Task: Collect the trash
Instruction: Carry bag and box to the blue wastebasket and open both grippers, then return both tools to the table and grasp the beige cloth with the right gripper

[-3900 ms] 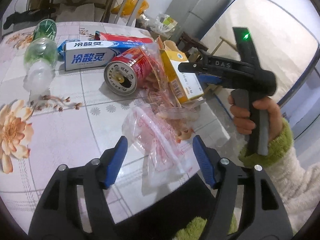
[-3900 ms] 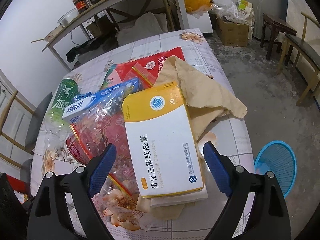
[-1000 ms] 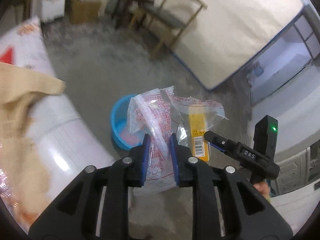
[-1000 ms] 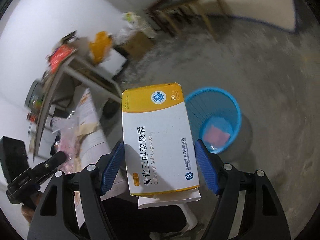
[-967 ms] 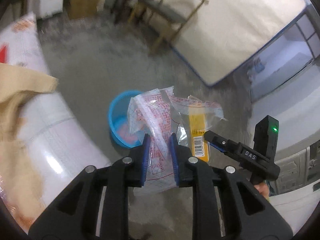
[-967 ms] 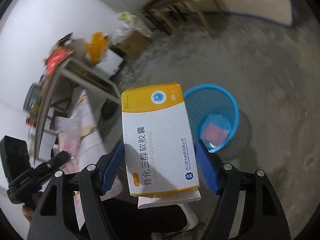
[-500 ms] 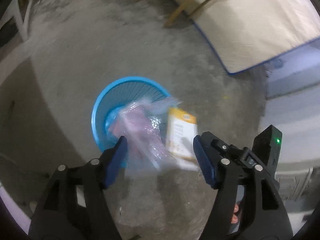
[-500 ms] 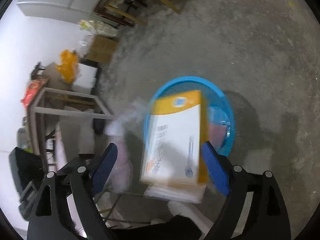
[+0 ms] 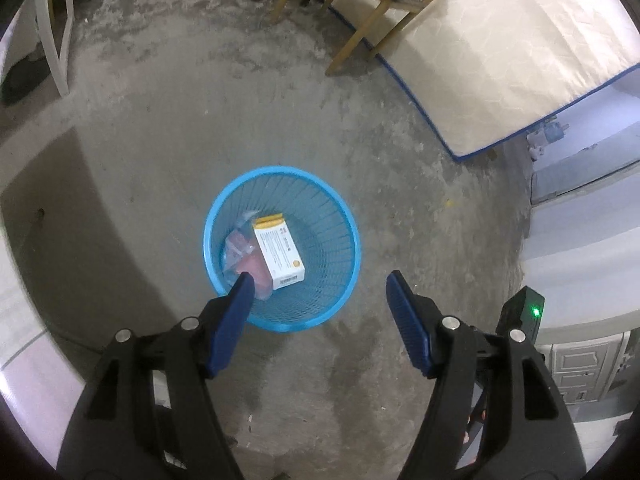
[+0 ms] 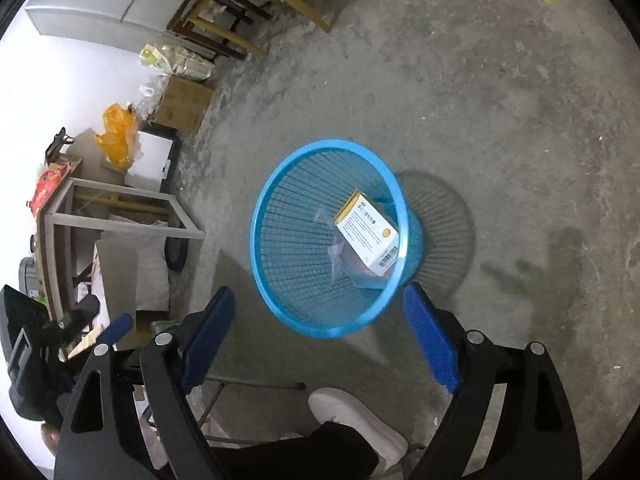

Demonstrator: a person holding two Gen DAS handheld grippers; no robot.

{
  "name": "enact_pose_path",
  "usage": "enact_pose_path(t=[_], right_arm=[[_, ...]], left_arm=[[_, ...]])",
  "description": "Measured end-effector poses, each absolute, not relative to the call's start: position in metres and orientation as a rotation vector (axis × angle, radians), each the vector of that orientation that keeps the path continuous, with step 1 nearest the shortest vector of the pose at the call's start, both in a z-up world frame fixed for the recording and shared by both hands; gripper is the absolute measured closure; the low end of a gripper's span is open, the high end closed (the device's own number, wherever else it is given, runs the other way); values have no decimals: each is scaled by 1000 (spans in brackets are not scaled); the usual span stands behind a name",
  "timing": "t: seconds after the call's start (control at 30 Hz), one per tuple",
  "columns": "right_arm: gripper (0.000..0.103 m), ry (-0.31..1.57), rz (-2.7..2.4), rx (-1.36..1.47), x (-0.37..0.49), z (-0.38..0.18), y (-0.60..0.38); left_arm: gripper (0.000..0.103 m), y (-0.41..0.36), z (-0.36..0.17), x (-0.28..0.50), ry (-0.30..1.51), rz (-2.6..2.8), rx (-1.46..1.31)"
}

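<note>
A blue mesh waste basket (image 9: pixel 336 216) stands on the concrete floor; it also shows in the right wrist view (image 10: pixel 280 240). Inside lie the yellow-and-white medicine box (image 9: pixel 279 250) and the clear plastic bag with red print (image 9: pixel 240 254), both also seen in the right wrist view, box (image 10: pixel 366 231) and bag (image 10: pixel 340 256). My left gripper (image 9: pixel 320 312) is open and empty above the basket's near rim. My right gripper (image 10: pixel 320 328) is open and empty above the basket too.
Wooden chairs (image 9: pixel 360 20) and a leaning mattress (image 9: pixel 500 60) stand beyond the basket. The table edge (image 9: pixel 24 340) is at lower left. A cluttered side table (image 10: pixel 100 208), a cardboard box (image 10: pixel 182 104) and a fridge (image 10: pixel 112 4) line the wall. My shoe (image 10: pixel 352 412) is near the basket.
Both grippers opened over the basket. The bag and the medicine box fell in and now lie at its bottom.
</note>
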State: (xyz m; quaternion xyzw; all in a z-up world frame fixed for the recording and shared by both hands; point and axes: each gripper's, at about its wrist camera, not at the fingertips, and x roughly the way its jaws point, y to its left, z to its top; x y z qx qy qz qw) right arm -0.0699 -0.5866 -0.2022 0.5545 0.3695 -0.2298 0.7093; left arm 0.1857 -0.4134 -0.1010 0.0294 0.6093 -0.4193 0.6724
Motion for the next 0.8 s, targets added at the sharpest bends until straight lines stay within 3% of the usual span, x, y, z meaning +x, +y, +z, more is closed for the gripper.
enact_pose_path(t=[0.37,0.63,0.8], right_arm=[[17,752,-426,1167,-98,-137,-549],[17,743,-300,1037,-75,-82,-503],[13,750,-183,783,-25,-30,-452]], left_arm=[[34,-322,-19,126,1253,-1078,-44],[33,-200,30,84,971,-1016,10],[32,-122,36,69,842,-887,44]])
